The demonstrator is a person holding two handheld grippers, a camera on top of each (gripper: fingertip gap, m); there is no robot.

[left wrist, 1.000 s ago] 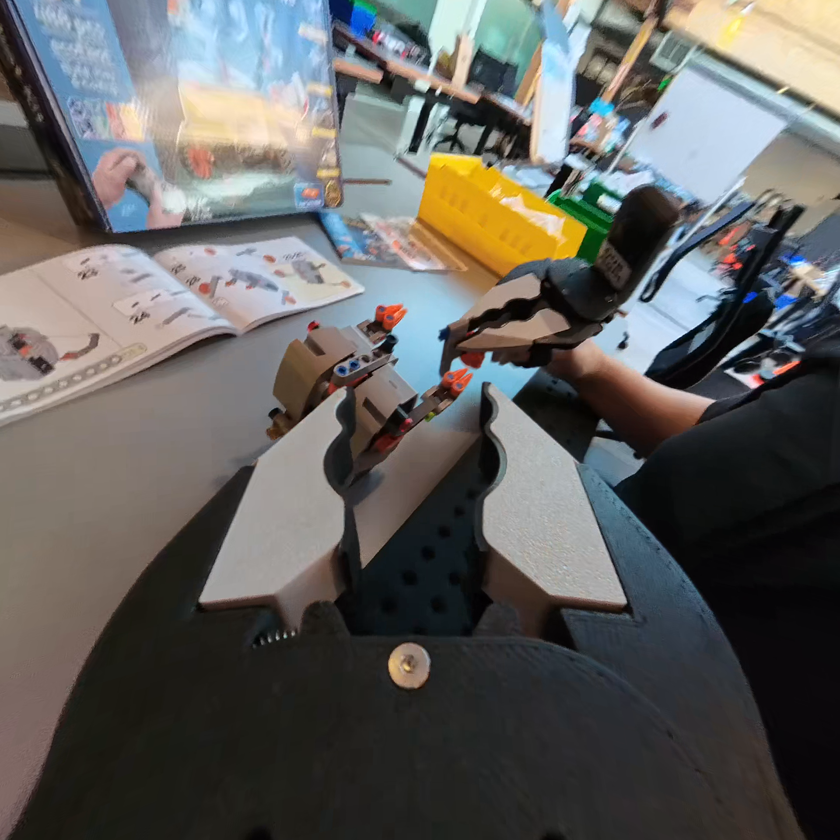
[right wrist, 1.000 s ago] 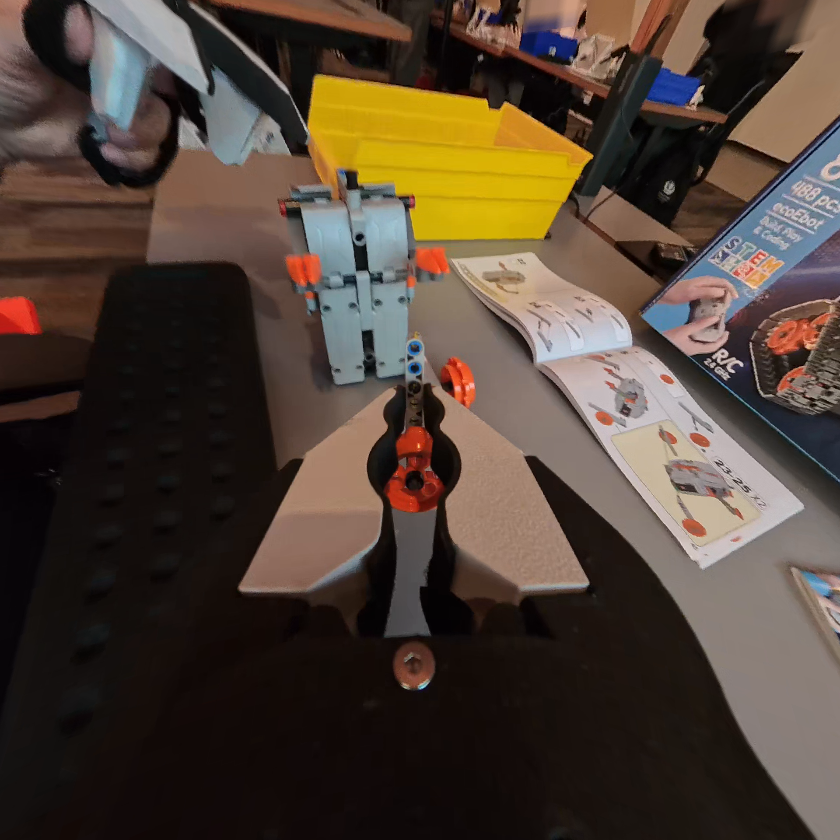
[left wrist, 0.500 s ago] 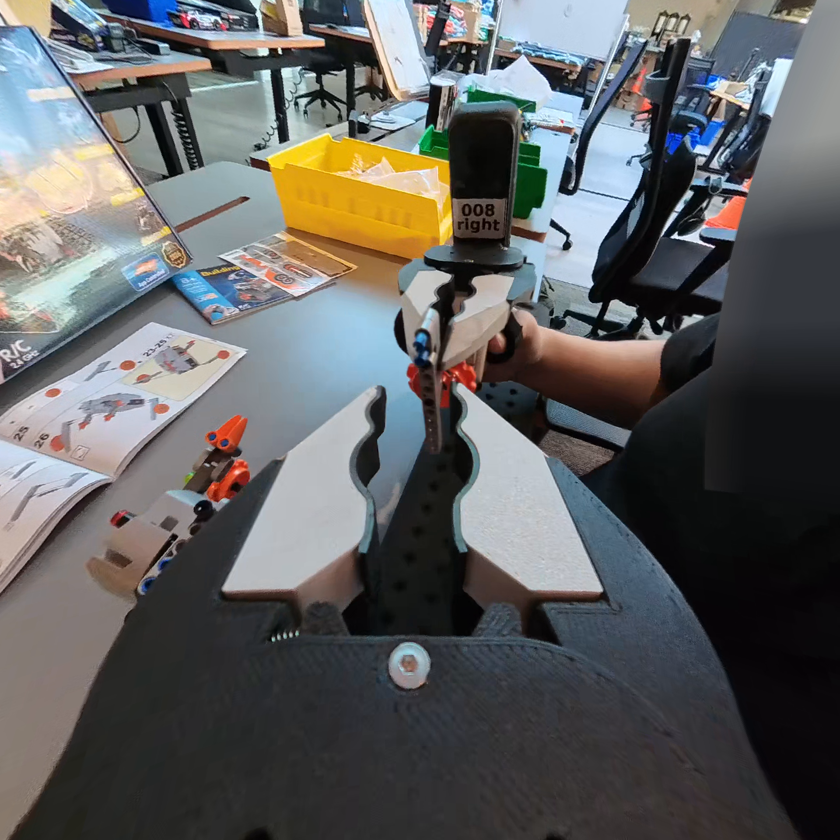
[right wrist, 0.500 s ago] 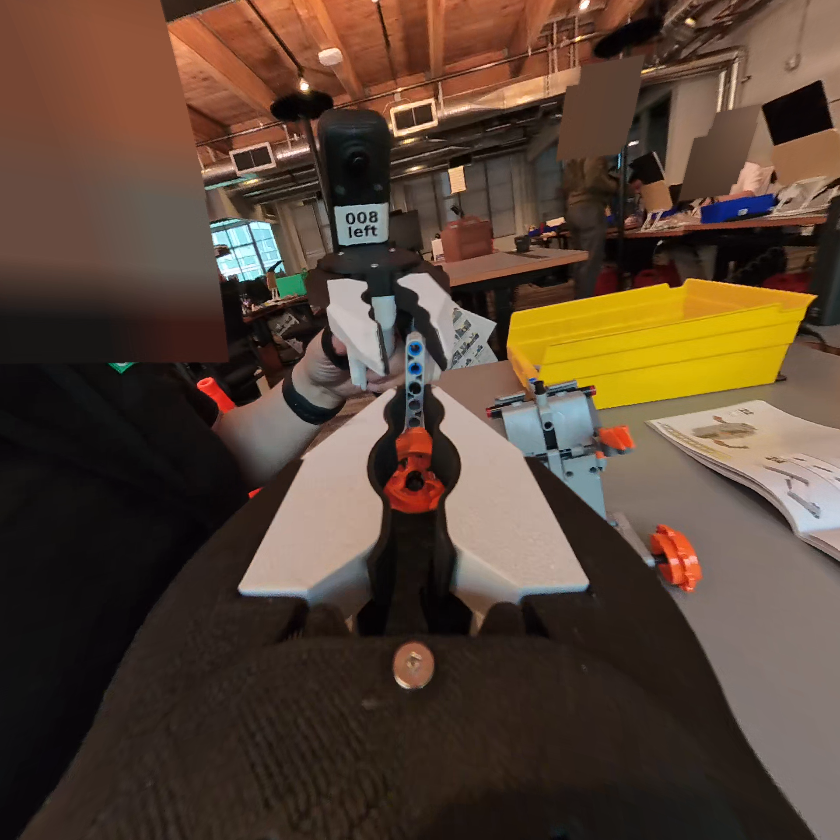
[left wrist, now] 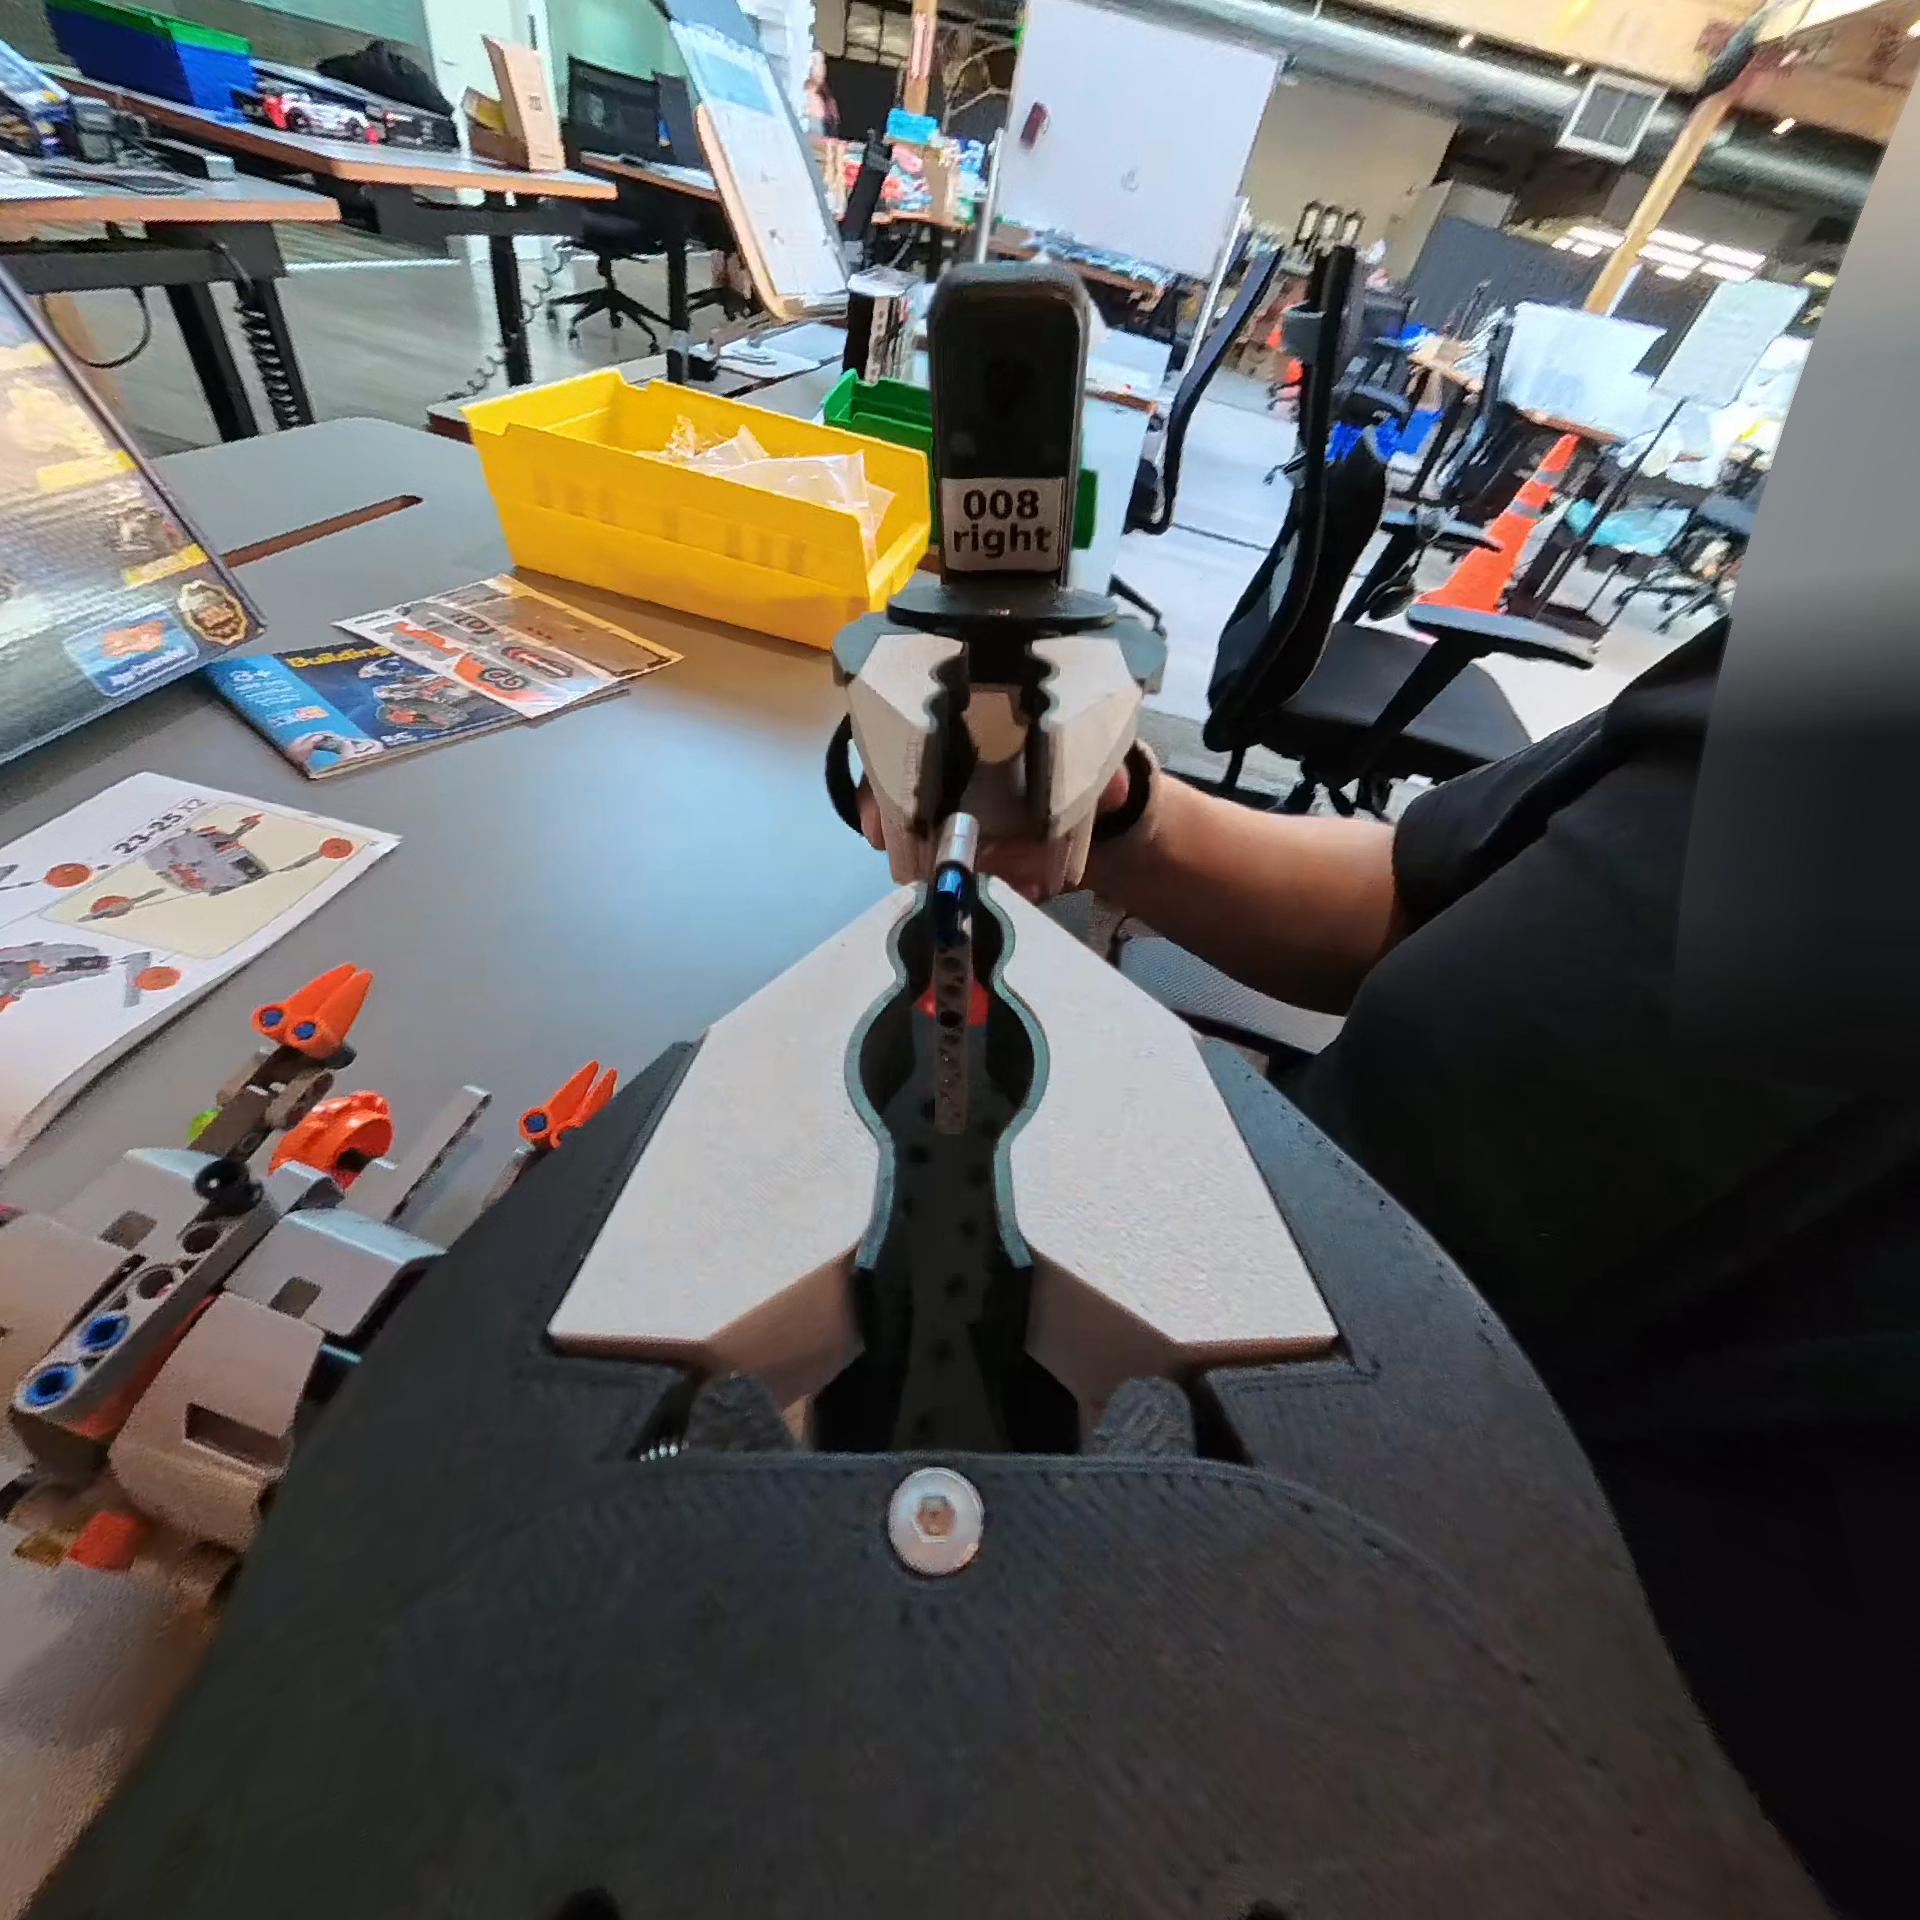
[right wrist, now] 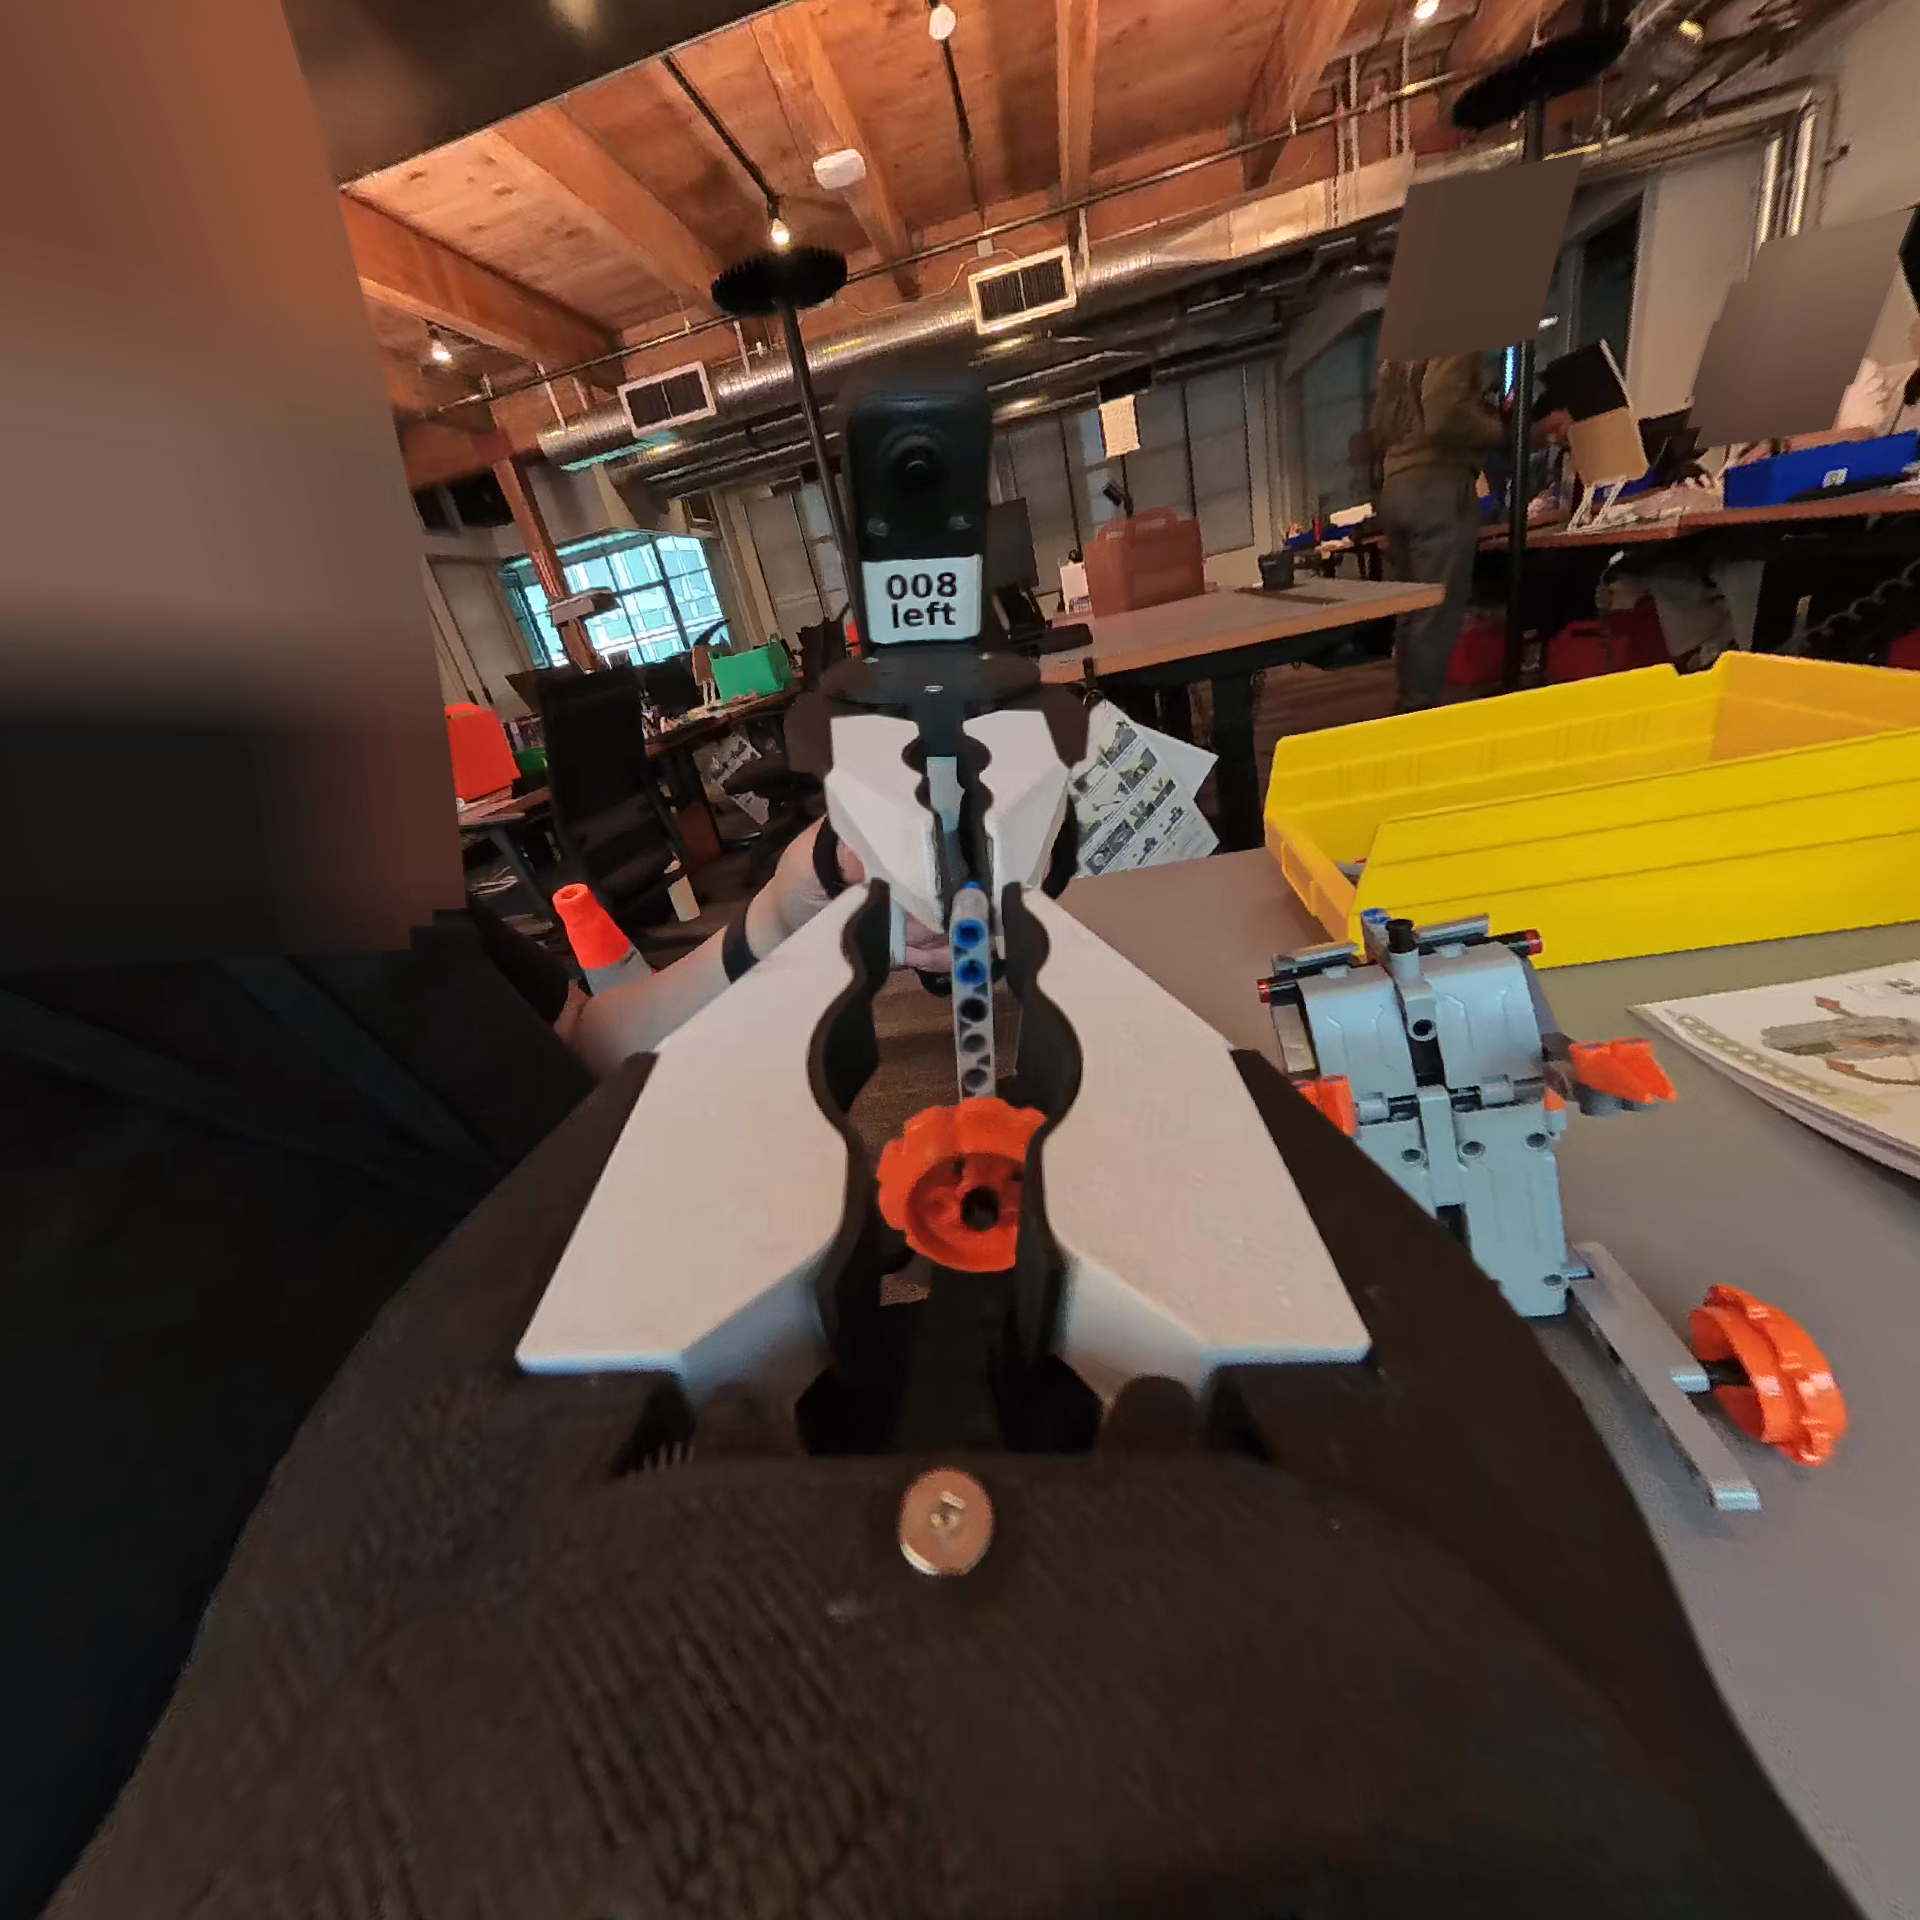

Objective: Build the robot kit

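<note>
A thin grey beam with blue pins and an orange wheel on it stands between my two grippers, which face each other tip to tip above the table edge. My left gripper is shut on the beam near its blue-pin end. It shows head-on in the right wrist view. My right gripper is open, its fingers apart, with the orange wheel still between them. It shows in the left wrist view with a gap between its fingers.
A grey and orange brick model stands on the grey table, with a loose beam and orange wheel beside it. A yellow bin, an open instruction booklet, leaflets and a box lie farther back. Only a small space, under 4 cm, lies between the two pairs of fingers.
My left gripper left the model, swung over to face the right gripper and closed on the beam. The right gripper, shut on the beam before, has opened.
</note>
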